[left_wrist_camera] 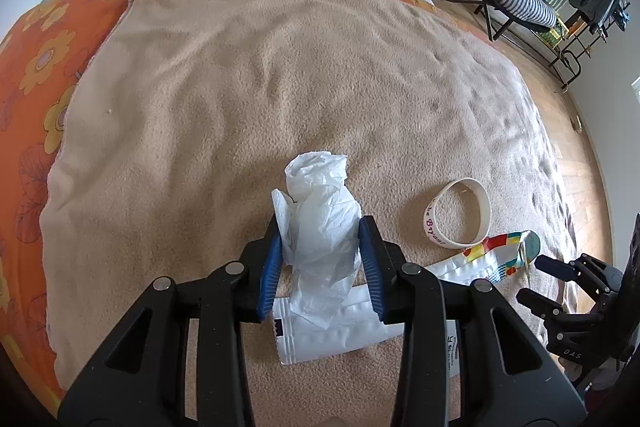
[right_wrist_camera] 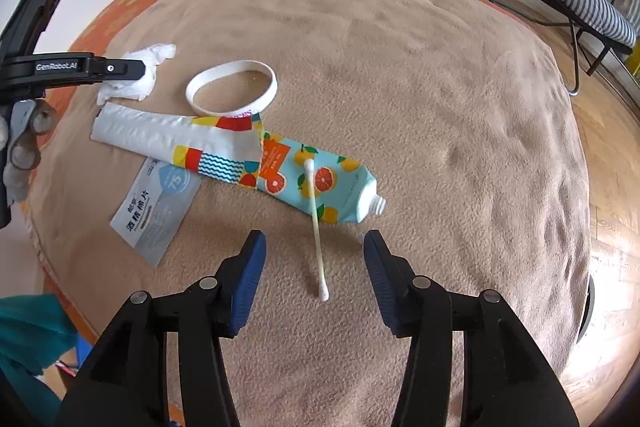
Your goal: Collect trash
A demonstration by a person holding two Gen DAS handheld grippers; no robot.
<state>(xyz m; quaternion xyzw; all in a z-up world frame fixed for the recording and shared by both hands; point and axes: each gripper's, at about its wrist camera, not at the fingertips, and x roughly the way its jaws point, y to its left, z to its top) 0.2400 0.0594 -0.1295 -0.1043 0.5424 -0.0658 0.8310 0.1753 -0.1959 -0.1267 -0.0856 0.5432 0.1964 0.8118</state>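
Currently left gripper (left_wrist_camera: 320, 255) jaws clamp the tissue (left_wrist_camera: 320, 211); right gripper (right_wrist_camera: 314, 267) jaws stand apart, flanking the swab (right_wrist_camera: 316, 227) near the tube (right_wrist_camera: 316, 183).

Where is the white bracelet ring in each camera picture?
Left wrist view: the white wristband lies on the tan blanket, right of centre, beside the crumpled tissue between the left tongs.
Right wrist view: the wristband lies upper left of centre, beyond the open right tongs.
Shared landmark: the colourful wrapper touching the band's near edge.
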